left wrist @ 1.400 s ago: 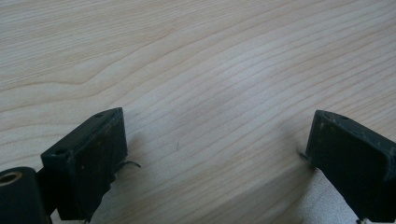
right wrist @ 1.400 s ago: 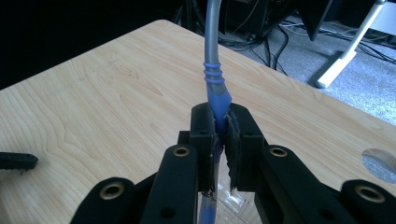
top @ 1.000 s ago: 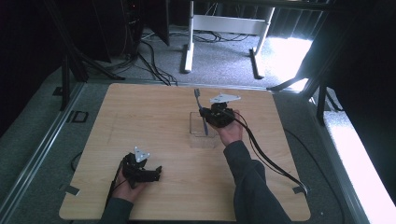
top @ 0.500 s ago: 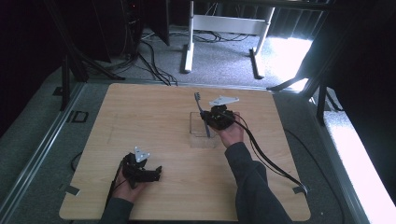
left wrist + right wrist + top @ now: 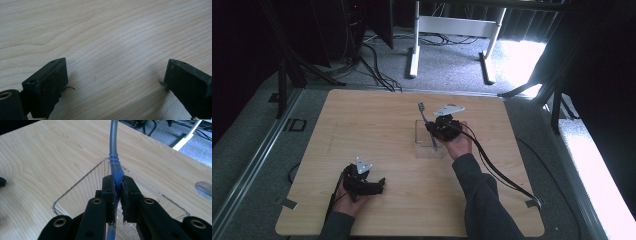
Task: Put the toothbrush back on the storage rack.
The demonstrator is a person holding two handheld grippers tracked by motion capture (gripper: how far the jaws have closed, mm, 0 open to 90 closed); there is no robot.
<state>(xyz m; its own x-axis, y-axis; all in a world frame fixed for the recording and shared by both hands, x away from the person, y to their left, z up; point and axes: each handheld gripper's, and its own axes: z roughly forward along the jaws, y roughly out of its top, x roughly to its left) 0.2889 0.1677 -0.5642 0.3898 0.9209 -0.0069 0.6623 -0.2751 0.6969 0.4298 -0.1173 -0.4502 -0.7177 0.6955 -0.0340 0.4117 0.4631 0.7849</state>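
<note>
A toothbrush with a grey and blue handle stands nearly upright, head up. My right gripper is shut on it over a clear plastic container at mid table. In the right gripper view the jaws pinch the blue part of the toothbrush, above the container's rim. My left gripper rests near the table's front left, held in a hand. Its jaws stand wide open over bare wood with nothing between them.
The wooden table has open surface to the left and back. A black cable trails from the right gripper toward the front right edge. White stand legs and cables lie on the floor beyond the table.
The right gripper has lowered the toothbrush slightly toward the clear container. The left gripper has stayed put.
</note>
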